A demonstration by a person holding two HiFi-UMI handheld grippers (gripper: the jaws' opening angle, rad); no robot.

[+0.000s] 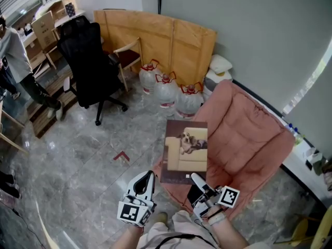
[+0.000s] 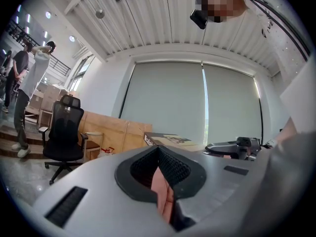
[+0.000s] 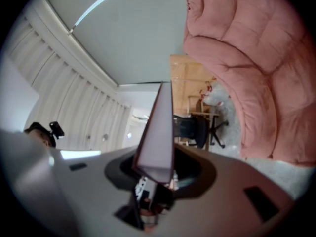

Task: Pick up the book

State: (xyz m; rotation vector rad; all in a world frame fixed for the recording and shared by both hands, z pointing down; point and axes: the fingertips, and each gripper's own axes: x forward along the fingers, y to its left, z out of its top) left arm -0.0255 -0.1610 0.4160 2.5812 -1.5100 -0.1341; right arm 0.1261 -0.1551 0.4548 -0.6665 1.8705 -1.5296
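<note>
The book, with a dog on a cream sofa on its cover, hangs flat in the air over the front edge of the pink chair. My right gripper is shut on its near edge. In the right gripper view the book shows edge-on, pinched between the jaws of the right gripper. My left gripper is just left of the book and not touching it; its jaws are together with nothing in them. The left gripper view shows that gripper with the book beyond it.
Three water jugs stand on the marble floor behind the pink chair. A black office chair and a wooden chair are farther left, in front of cardboard panels. A person stands at the far left. A red mark lies on the floor.
</note>
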